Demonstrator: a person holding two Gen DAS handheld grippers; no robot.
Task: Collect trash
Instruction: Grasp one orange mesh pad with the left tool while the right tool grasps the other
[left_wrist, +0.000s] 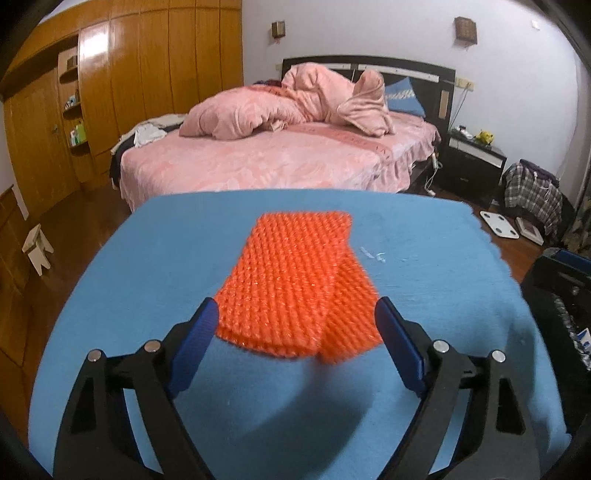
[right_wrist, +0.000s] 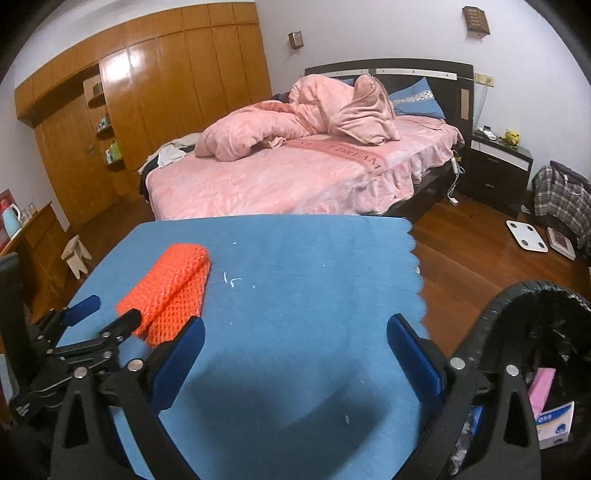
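Observation:
An orange foam net sleeve (left_wrist: 295, 284) lies folded on the blue table cloth (left_wrist: 147, 258). My left gripper (left_wrist: 295, 317) is open, its blue fingertips on either side of the sleeve's near end, not closed on it. In the right wrist view the sleeve (right_wrist: 170, 291) lies at the left, with the left gripper (right_wrist: 107, 314) at its near end. My right gripper (right_wrist: 295, 332) is open and empty above the bare cloth (right_wrist: 314, 266). A black-lined trash bin (right_wrist: 535, 314) stands at the table's right, with a pink item and a white-and-blue carton inside.
A few small white scraps (right_wrist: 231, 280) lie on the cloth right of the sleeve. Beyond the table stands a bed with pink bedding (right_wrist: 295, 170), a wooden wardrobe (right_wrist: 166, 74), a black nightstand (right_wrist: 498, 166), a white scale (right_wrist: 526, 236) and a small stool (right_wrist: 75, 254).

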